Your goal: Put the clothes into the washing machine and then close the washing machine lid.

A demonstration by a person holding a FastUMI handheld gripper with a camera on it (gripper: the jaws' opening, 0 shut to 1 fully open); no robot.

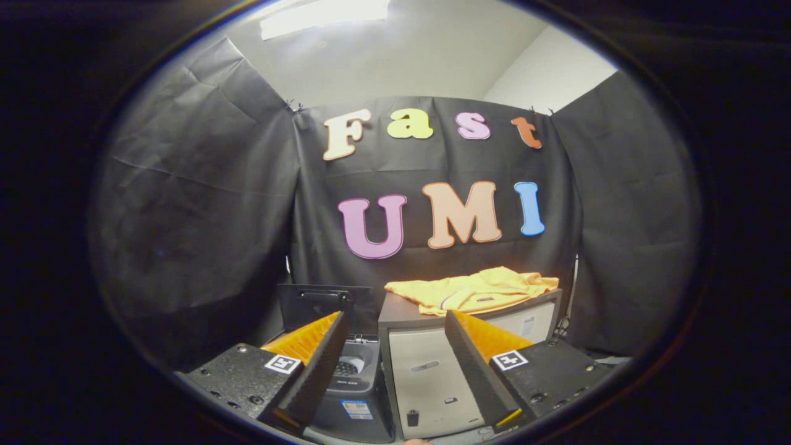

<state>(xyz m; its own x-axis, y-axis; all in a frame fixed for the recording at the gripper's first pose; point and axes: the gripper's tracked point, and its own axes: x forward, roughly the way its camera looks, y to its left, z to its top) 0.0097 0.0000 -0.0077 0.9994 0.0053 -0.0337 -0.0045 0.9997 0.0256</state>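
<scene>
We see our tongs spread wide, gripping nothing. The yellow shirt lies on the cabinet beyond them, beside the washer, its lid raised.

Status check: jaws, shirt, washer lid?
Gripper open, holding nothing. Yellow shirt on grey cabinet, beyond jaws. Washer lid up. Path clear.
</scene>
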